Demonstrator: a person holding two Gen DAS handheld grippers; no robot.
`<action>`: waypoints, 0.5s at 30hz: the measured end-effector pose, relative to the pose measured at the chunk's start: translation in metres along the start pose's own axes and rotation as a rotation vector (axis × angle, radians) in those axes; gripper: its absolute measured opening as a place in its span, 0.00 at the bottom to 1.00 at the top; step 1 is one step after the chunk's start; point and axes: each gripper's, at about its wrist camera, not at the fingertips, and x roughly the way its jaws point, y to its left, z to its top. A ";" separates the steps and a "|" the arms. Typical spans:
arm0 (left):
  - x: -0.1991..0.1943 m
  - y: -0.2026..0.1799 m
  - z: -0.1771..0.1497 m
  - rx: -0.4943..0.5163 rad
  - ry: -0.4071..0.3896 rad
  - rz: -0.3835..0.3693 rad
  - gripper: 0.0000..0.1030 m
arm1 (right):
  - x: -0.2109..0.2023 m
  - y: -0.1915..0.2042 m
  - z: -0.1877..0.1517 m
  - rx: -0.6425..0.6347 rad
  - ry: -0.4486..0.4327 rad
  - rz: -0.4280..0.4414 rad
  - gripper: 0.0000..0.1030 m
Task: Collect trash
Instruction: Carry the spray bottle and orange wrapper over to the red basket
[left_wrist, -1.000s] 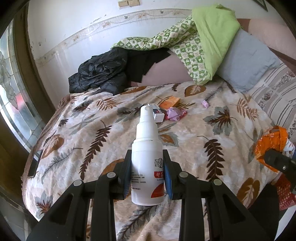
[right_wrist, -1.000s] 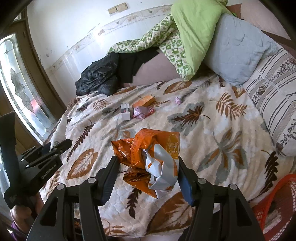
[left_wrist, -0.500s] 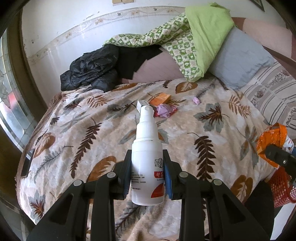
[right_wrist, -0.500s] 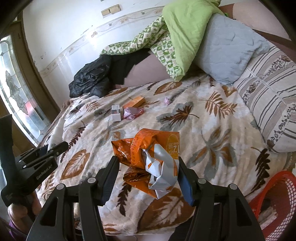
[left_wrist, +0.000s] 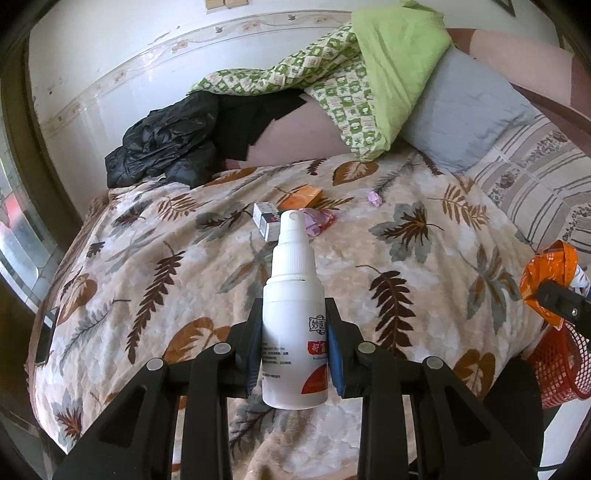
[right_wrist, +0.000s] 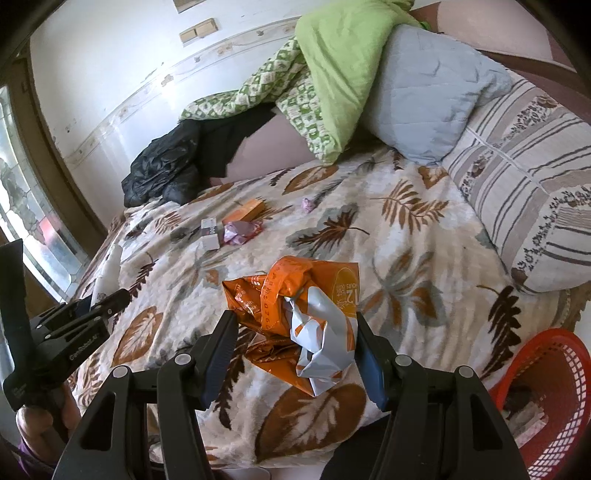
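While held: one bottle (left_wrist: 294, 332), one wrapper (right_wrist: 299, 317).

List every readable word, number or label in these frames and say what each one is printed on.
"12": large numeral on the orange wrapper held in the right gripper; the small characters beside it are unreadable.
"妙医": partly hidden seal mark on the white spray bottle held in the left gripper.
Bottle's red label and fine print: too small to read.
Lettering on the left gripper's body in the right wrist view: too blurred.
Small boxes on the bed: unreadable.
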 end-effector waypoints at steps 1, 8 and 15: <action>0.000 -0.001 0.001 0.002 -0.001 -0.003 0.28 | -0.001 -0.002 0.000 0.003 -0.002 -0.004 0.63; 0.001 -0.016 0.007 0.037 -0.011 -0.023 0.28 | -0.008 -0.015 -0.001 0.029 -0.015 -0.032 0.63; 0.000 -0.038 0.012 0.086 -0.025 -0.053 0.28 | -0.014 -0.033 -0.002 0.058 -0.022 -0.061 0.63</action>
